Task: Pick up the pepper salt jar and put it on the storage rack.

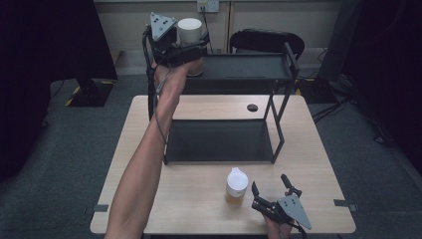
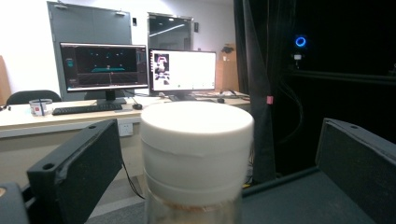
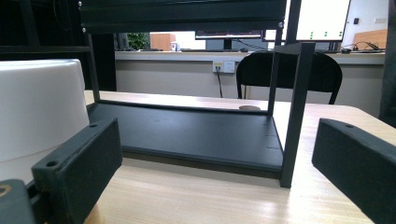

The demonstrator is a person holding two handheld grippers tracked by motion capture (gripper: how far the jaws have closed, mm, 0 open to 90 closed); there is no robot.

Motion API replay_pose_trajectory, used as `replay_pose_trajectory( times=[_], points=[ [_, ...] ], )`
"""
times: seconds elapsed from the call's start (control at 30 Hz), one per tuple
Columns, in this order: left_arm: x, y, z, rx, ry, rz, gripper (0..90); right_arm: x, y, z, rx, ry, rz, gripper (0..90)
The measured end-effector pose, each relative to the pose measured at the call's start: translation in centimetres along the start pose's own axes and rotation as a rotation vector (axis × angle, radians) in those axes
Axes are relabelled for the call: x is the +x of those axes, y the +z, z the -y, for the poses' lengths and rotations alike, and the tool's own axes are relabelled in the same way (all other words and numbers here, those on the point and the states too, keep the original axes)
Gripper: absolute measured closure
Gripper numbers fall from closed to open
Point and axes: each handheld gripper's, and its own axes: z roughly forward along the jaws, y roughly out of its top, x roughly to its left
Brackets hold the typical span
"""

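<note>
Left hand-held gripper (image 1: 185,40) is raised on an outstretched forearm to the top tier of the black two-tier metal shelf rack (image 1: 278,144), at that tier's left end. Between its jaws stands a white-lidded clear jar with brownish contents (image 1: 189,31), upright on the top shelf surface. In the left gripper view the jar's white lid (image 2: 197,140) sits centred between the two black jaws, with open gaps on both sides; the pads do not press on it, so this hand-held gripper is released, the jar standing free. Right hand-held gripper (image 1: 271,193) rests low over the near right part of the light wooden tabletop (image 1: 199,209), jaws spread apart with nothing between them, also released. Just to its left stands a second white-lidded jar with amber contents (image 1: 236,186), upright on the tabletop in front of the rack's lower shelf, near the left jaw; whether it touches cannot be told. In the right gripper view that jar's white lid (image 3: 39,112) shows behind the left-hand jaw, outside the gap, and the rack's lower black shelf (image 3: 196,135) lies straight ahead. A black chair (image 1: 266,42) stands beyond the rack.
</note>
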Motion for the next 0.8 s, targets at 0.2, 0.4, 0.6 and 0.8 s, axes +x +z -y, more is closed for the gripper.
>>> replay_pose_trajectory(
  times=[0.2,0.4,0.6,0.8],
  points=[
    [0.0,-1.1,1.0,-0.020,-0.006,0.013,0.0,0.0,0.0,0.0,-0.001,-0.001,0.003,0.3],
    [-0.3,-2.3,1.6,-0.032,0.008,0.012,0.0,0.0,0.0,0.0,0.001,-0.001,0.002,0.3],
    [-0.8,-3.8,2.3,-0.050,0.022,0.023,0.0,0.0,0.0,0.0,-0.001,-0.001,0.003,0.3],
    [-1.5,-5.0,3.2,-0.060,0.026,0.014,0.0,0.0,0.0,0.0,-0.001,-0.002,0.002,0.3]
  ],
)
